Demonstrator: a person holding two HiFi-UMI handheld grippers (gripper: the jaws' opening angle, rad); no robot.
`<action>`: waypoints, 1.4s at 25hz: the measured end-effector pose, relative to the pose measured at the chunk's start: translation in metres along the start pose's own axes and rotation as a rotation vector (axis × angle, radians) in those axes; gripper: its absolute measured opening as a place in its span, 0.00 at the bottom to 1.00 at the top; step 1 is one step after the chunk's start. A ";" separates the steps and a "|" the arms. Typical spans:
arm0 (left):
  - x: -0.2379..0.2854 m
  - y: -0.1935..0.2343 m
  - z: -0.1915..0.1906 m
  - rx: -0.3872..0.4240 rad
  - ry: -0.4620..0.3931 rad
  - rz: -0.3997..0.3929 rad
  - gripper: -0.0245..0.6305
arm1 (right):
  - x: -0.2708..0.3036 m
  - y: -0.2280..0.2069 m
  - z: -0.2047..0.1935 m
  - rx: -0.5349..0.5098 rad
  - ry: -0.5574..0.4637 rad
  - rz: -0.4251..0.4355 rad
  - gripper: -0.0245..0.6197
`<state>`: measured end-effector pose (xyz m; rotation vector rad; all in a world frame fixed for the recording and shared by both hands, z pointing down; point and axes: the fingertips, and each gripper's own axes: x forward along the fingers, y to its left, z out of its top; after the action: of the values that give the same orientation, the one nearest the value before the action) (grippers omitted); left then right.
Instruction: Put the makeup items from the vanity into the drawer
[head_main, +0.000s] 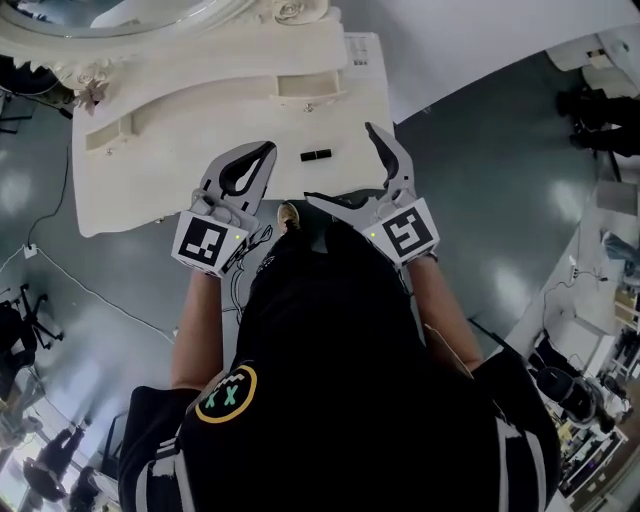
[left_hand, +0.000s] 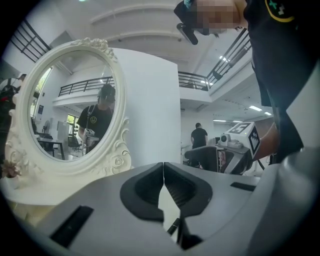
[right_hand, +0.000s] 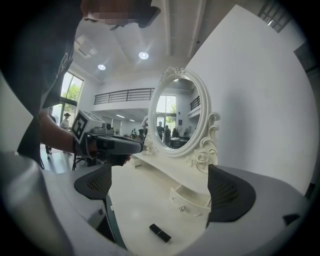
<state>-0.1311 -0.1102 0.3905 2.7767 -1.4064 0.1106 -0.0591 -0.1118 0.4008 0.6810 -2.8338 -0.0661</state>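
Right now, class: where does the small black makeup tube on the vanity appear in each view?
Head view: black makeup tube upper centre, on the vanity.
Left gripper view: not in it.
Right gripper view: tube bottom centre.
Shared landmark: the oval mirror.

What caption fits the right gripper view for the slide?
Open right claw framing a white vanity: oval mirror, small drawer, one black makeup tube on top, left claw alongside.

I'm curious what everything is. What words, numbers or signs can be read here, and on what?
"X X": round emblem on the person's shirt.
Square patterns, no words: cubes on left gripper and right gripper.
Too small to read: sticker on the vanity.
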 end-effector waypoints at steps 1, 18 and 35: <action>0.004 0.002 -0.002 0.003 0.007 0.002 0.07 | 0.002 -0.004 -0.002 0.005 0.001 0.005 0.97; 0.019 0.024 0.004 0.011 0.048 0.100 0.07 | 0.056 -0.015 -0.172 0.023 0.287 0.173 0.97; 0.025 0.033 0.007 0.020 0.050 0.132 0.07 | 0.077 -0.017 -0.247 -0.055 0.501 0.245 0.81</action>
<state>-0.1432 -0.1500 0.3854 2.6739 -1.5842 0.1963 -0.0619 -0.1600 0.6552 0.2805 -2.3961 0.0598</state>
